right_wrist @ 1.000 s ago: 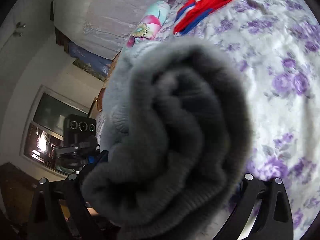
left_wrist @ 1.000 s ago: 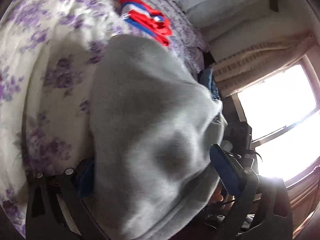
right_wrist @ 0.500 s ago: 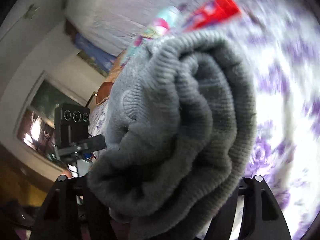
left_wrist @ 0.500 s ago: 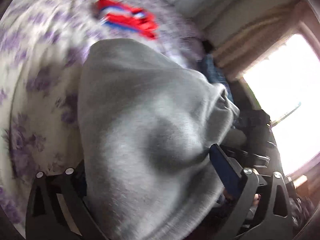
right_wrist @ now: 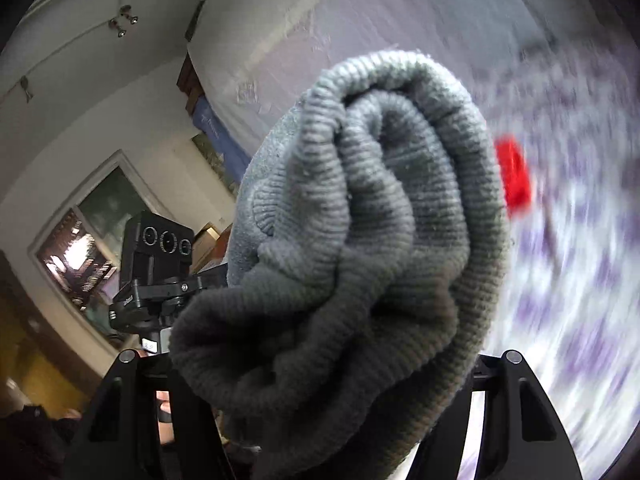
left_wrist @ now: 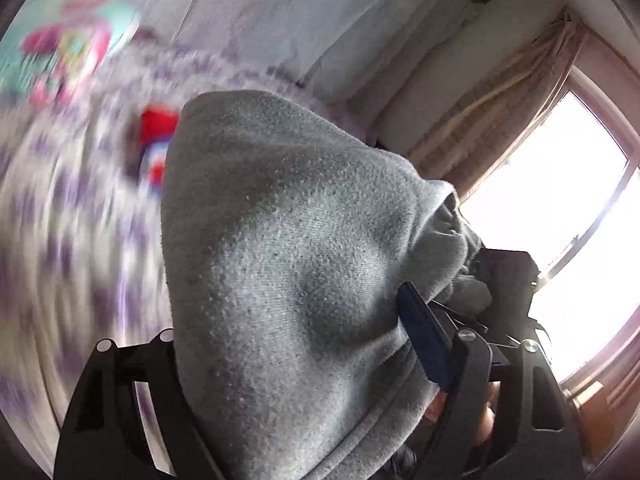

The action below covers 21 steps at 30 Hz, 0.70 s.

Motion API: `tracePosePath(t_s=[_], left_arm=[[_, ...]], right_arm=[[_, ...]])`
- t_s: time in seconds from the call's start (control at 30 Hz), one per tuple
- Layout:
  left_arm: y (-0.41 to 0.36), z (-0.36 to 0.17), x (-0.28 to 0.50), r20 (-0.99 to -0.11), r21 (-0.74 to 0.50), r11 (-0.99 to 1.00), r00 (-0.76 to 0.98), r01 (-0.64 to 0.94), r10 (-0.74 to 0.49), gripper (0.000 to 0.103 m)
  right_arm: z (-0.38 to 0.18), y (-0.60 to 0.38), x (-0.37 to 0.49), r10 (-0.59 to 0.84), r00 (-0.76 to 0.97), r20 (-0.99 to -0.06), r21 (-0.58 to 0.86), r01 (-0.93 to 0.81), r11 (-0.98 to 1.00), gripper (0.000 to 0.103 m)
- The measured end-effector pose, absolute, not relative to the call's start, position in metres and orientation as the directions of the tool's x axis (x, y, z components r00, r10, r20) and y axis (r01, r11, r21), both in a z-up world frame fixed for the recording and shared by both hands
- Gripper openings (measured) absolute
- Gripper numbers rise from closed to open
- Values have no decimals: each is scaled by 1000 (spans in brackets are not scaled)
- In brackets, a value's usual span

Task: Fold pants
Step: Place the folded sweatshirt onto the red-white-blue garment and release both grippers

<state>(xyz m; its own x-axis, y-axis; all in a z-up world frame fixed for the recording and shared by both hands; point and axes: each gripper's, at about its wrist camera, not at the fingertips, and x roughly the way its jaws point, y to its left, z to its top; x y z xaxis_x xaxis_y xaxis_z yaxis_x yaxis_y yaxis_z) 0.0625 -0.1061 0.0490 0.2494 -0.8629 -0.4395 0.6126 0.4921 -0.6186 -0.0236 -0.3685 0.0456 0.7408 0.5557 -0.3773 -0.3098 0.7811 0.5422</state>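
Grey sweatpants [left_wrist: 288, 272] fill the middle of the left wrist view, bunched between the fingers of my left gripper [left_wrist: 304, 344], which is shut on the fabric. In the right wrist view the ribbed grey waistband or cuff of the pants [right_wrist: 360, 240] is gathered in thick folds between the fingers of my right gripper [right_wrist: 320, 360], which is shut on it. Both grippers hold the pants lifted above the bed. The fingertips are hidden by cloth.
A bed with a white, purple-flowered sheet [left_wrist: 52, 208] lies below, blurred by motion. A red, white and blue garment [left_wrist: 158, 136] lies on it, also in the right wrist view [right_wrist: 514, 176]. A bright window [left_wrist: 560, 216] is to the right. The other gripper's camera [right_wrist: 160, 256] shows at left.
Both grippers have risen and tilted up with the pants; the bed has dropped lower in both views and more wall and headboard shows. Both grips are unchanged.
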Motion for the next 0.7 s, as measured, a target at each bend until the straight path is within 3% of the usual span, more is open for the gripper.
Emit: tracePosePath(t_s=[0.2, 0.3, 0.37, 0.43, 0.5, 0.6, 0.7], left_arm=[[-154, 77, 176, -372, -601, 520, 363, 608, -854, 80], [-170, 56, 239, -353, -655, 525, 394, 544, -849, 81], [-181, 27, 278, -360, -676, 537, 409, 505, -838, 88], [-197, -20, 320, -460, -664, 618, 421, 421, -781, 91], [-212, -77, 350, -639, -615, 735, 365, 285, -677, 92], [-210, -77, 345, -580, -650, 691, 382, 316, -720, 97], [-203, -66, 339, -564, -674, 664, 355, 323, -745, 97]], right_arm=[[93, -392, 90, 417, 822, -386, 414, -250, 875, 66], [78, -397, 149, 329, 855, -401, 347, -191, 918, 68], [52, -407, 184, 277, 865, -417, 348, -130, 929, 74], [5, -416, 225, 106, 850, -515, 294, 59, 954, 97], [-46, -423, 253, -37, 763, -646, 212, 226, 951, 97], [-62, -443, 236, 49, 830, -555, 394, 211, 895, 99], [-42, -436, 220, 21, 876, -482, 395, 196, 898, 99]])
